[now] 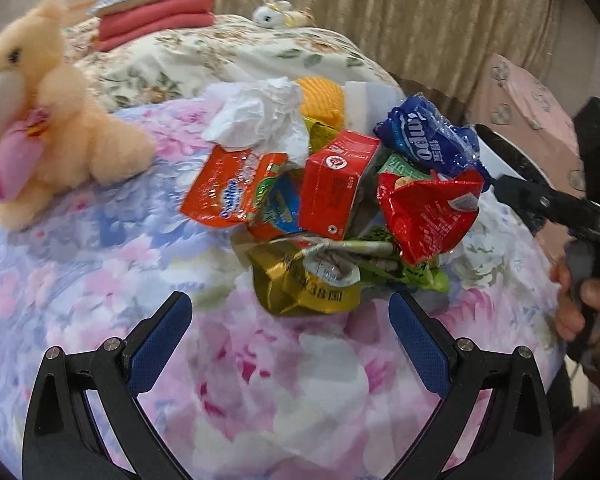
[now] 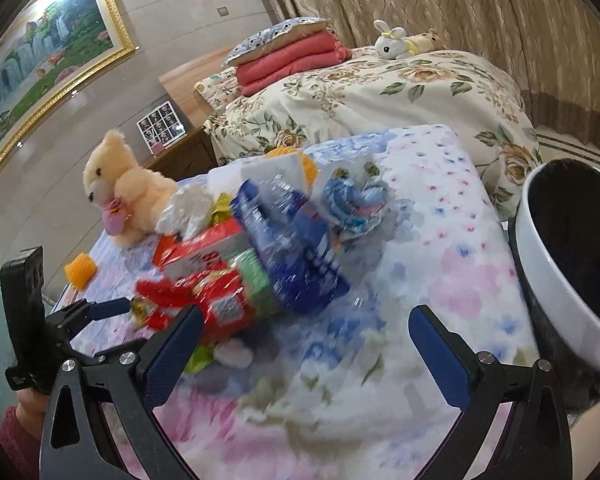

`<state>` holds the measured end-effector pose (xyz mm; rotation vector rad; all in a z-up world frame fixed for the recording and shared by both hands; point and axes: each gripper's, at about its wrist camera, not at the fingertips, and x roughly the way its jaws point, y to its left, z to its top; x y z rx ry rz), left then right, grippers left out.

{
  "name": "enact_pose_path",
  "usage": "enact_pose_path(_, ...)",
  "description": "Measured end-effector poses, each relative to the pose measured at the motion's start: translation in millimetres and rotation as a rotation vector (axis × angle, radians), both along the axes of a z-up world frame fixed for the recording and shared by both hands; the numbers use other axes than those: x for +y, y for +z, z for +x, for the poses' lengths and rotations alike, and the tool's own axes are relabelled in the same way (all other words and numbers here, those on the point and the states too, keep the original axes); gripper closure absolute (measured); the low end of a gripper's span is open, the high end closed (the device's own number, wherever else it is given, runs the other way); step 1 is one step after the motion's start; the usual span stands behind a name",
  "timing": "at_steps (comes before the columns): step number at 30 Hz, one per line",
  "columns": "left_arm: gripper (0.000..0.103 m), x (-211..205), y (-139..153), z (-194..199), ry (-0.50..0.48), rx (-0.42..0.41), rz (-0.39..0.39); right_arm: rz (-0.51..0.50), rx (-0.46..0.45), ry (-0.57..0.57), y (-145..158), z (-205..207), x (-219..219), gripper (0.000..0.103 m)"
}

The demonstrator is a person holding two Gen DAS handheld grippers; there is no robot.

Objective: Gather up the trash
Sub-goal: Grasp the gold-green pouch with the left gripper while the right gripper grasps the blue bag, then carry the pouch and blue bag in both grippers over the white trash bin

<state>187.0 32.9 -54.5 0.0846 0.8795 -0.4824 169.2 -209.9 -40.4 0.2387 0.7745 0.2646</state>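
A pile of trash lies on the floral bedspread (image 1: 100, 280): a gold wrapper (image 1: 312, 288), a red carton (image 1: 336, 184), a red bag (image 1: 428, 216), a blue wrapper (image 1: 428, 140), an orange packet (image 1: 228, 188) and white tissue (image 1: 260, 112). My left gripper (image 1: 290, 320) is open and empty, just short of the gold wrapper. My right gripper (image 2: 306, 328) is open and empty, beside the red bag (image 2: 204, 300) and blue wrapper (image 2: 296, 256). A white bin with a black liner (image 2: 556, 280) stands at the right edge of the bed.
A peach teddy bear (image 1: 48, 120) sits left of the pile. A yellow cup (image 2: 80, 270) lies near the bed edge. A second bed (image 2: 380, 92) with folded red blankets (image 2: 292, 60) and a toy rabbit (image 2: 392, 44) stands behind. Curtains hang at the back.
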Motion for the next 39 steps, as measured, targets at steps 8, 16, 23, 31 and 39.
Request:
enact_pose_path(8, 0.008, -16.5, 5.6, 12.6, -0.106, -0.019, -0.033, 0.021, 0.016, 0.044, -3.7, 26.5, 0.7, 0.019)
enact_pose_path(16, 0.053, -25.9, 8.1, -9.5, -0.149, -0.027, -0.036, 0.054, 0.026, 0.076, -8.3, 17.1, 1.5, 0.066)
enact_pose_path(23, 0.058, -33.1, 11.9, -56.3, -0.104, -0.063, -0.038, 0.076, -0.012, 0.072, 2.2, -11.3, -8.3, 0.068)
enact_pose_path(31, 0.059, -29.5, 18.7, -80.8, 0.063, -0.023, -0.137, 0.102, -0.029, 0.0, 5.6, -37.4, -43.5, 0.068)
enact_pose_path(39, 0.059, -79.4, 31.1, -94.2, 0.02, -0.052, -0.134, 0.103, -0.06, -0.06, 14.7, -62.9, -82.2, 0.068)
